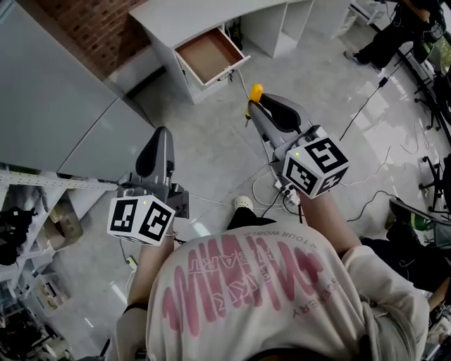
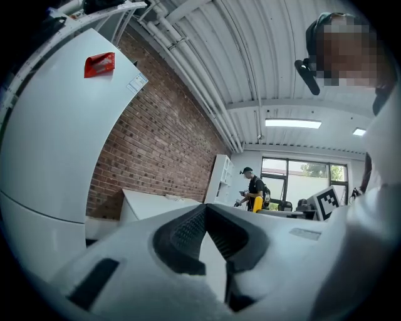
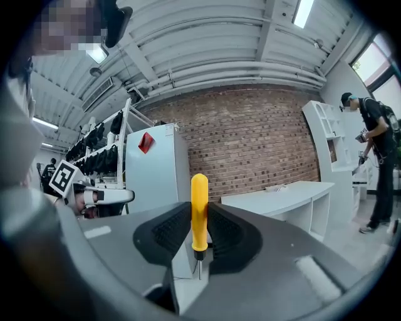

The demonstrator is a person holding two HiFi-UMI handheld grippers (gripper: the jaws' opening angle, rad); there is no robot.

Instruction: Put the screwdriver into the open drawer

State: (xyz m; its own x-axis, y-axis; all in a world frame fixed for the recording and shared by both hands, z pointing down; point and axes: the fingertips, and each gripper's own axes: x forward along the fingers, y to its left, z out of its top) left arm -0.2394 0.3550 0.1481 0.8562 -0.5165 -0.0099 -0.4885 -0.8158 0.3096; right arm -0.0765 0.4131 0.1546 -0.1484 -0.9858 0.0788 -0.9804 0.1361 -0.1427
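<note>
A white desk (image 1: pixel 183 17) with its open drawer (image 1: pixel 208 55) is shown only in the head view, well ahead of both grippers. The left gripper (image 2: pixel 205 212) is seen closed and empty. In the right gripper view, the yellow-handled screwdriver (image 3: pixel 199 210) is clamped upright in the right gripper (image 3: pixel 199 229).

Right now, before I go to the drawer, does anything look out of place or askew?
Nothing stands out. The screwdriver stands upright, handle up, clamped in the right claw. The drawer ahead stands open, its inside bare. Only loose cables trail across the floor.
</note>
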